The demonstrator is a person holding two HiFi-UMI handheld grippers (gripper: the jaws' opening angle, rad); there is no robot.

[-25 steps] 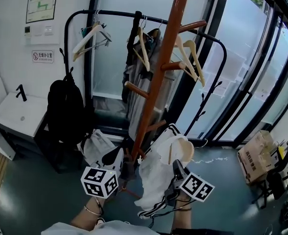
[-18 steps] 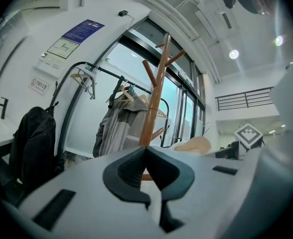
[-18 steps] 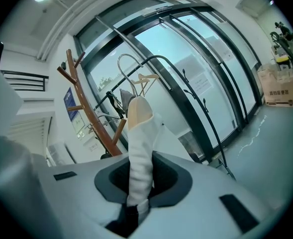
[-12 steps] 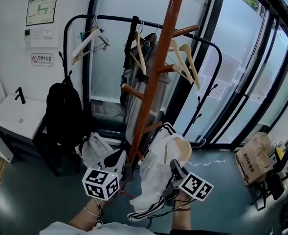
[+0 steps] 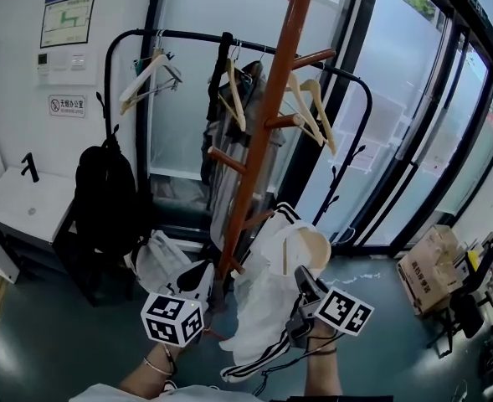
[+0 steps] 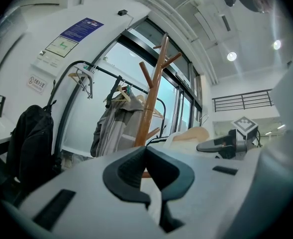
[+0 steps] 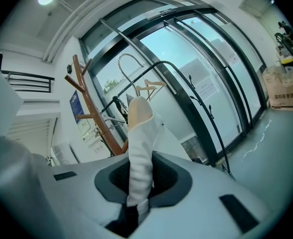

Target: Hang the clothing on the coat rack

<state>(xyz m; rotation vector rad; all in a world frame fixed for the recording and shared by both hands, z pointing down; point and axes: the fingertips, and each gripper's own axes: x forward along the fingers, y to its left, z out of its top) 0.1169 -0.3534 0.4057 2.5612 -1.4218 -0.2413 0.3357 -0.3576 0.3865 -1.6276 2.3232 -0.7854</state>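
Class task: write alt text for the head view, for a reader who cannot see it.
The right claw grips a white striped garment on a wooden hanger, beside an orange-brown coat rack. The left claw is shut and empty nearby.

So the coat rack (image 5: 261, 141) is standing dead ahead, between the left gripper (image 5: 197, 275) and right gripper (image 5: 303, 285), with the garment rail (image 5: 187, 33) sitting right behind it. The clothing (image 5: 267, 308) is sitting in the right gripper's jaws, hanging just right of the rack's pole. A backpack (image 5: 104, 195) is sitting off left of the left gripper, a cardboard box (image 5: 430, 266) lying way off right of the right one.
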